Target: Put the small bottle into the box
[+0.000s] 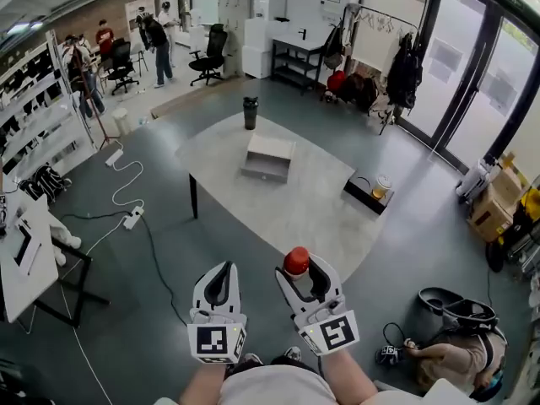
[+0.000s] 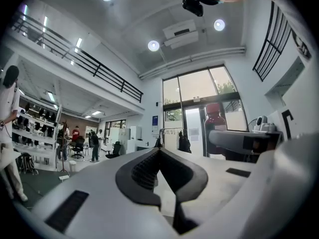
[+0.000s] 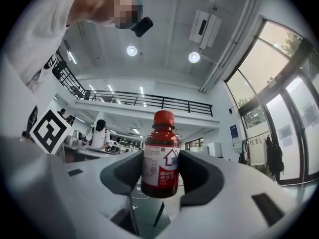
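Your left tool (image 1: pixel 221 270) is level in front of you, jaws together with nothing between them. Your right tool (image 1: pixel 308 270) is just beside it, tipped slightly upward, jaws clamped on the upright bottle (image 3: pixel 160 156). Your left forearm (image 1: pixel 202 385) and right forearm (image 1: pixel 348 380) reach forward side by side.
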Demonstrator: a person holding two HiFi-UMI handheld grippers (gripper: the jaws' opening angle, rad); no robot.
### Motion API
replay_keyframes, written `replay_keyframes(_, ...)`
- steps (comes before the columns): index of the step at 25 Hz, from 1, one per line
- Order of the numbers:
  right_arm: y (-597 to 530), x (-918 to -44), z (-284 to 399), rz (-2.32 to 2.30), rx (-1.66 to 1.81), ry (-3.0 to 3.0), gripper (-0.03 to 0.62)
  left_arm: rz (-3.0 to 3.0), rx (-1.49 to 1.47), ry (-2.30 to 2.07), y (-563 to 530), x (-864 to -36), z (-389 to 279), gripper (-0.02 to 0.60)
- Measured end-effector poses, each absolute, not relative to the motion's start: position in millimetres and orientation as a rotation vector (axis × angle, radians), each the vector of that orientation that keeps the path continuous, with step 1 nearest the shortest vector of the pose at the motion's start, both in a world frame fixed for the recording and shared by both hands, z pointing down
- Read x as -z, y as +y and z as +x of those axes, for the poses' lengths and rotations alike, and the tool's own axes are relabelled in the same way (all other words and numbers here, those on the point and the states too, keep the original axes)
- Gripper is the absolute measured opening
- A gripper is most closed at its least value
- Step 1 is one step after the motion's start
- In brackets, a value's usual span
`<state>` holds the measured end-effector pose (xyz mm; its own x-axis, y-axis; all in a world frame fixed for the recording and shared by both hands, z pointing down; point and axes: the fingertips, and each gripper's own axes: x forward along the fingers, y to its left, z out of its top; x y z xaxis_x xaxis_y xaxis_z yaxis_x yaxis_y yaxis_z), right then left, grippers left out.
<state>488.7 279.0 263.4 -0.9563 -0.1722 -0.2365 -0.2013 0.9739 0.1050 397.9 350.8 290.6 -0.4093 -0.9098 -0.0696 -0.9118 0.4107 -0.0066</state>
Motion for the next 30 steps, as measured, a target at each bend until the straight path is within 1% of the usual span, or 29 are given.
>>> replay_keyframes(9,312.8,-284.8,428.0,-0.176,-0.148,2.940,0.235,-1.608,-0.048,2.697,400.4,-319.4,344.4,0.021)
replay_keyframes(16,286.8,-282.4,373.3,-0.118,-0.153,2.935,0.235,-1.563,-0.027,2.737,378.9,-324.2,292.0,0.021)
replay_keyframes(21,247.8,-285.4,300.0,-0.094,-0.157,2.920,0.235,-1.554,-0.009,2.724,339.9,-324.7,218.6,0.021)
replay_keyframes(30,149.1,-272.9,173.0,-0.047,-0.200,2.917,0.235,-1.545,-0.040,2.704,233.1,-308.4,82.4,0.021)
